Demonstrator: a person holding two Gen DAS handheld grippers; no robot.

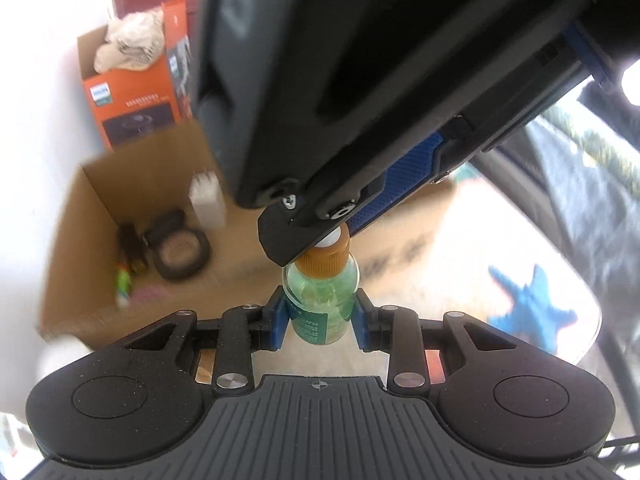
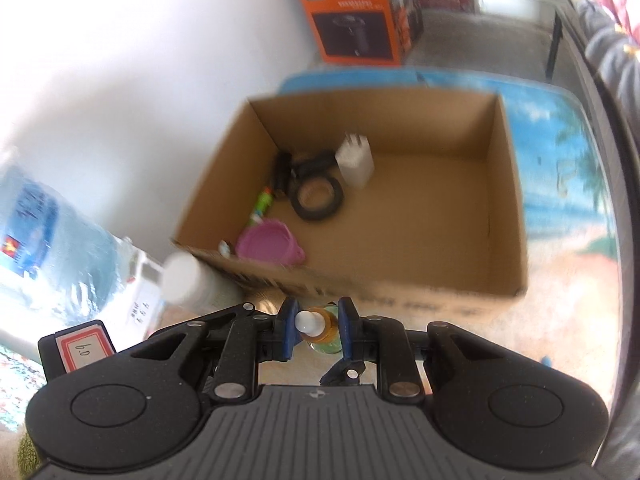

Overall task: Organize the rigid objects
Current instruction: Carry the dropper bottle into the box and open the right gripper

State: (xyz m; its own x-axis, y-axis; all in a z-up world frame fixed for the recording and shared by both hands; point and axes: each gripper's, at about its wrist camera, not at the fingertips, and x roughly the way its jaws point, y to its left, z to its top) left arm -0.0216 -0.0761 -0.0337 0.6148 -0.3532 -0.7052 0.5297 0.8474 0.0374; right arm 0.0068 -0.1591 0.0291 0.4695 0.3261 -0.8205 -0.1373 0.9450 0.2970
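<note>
A small clear bottle (image 1: 320, 292) of green liquid, with an orange cap and a white tip, hangs above the table between both grippers. My left gripper (image 1: 321, 320) is shut on the bottle's body, its blue pads pressing both sides. My right gripper (image 2: 318, 326) comes down from above and is shut on the cap of the bottle (image 2: 326, 344); in the left wrist view its black fingers (image 1: 288, 240) cover the cap's top. The open cardboard box (image 2: 508, 200) stands just beyond, holding a black ring (image 2: 318, 200), a white charger (image 2: 356, 160), a pink cup (image 2: 268, 244) and a green marker (image 2: 262, 202).
An orange product box (image 2: 356, 12) stands by the wall behind the cardboard box. A large water jug (image 2: 48, 232) and a white-capped bottle (image 2: 182, 280) are at the left. The table has a beach-print cover with a blue starfish (image 1: 532, 312). A dark sofa runs along the right.
</note>
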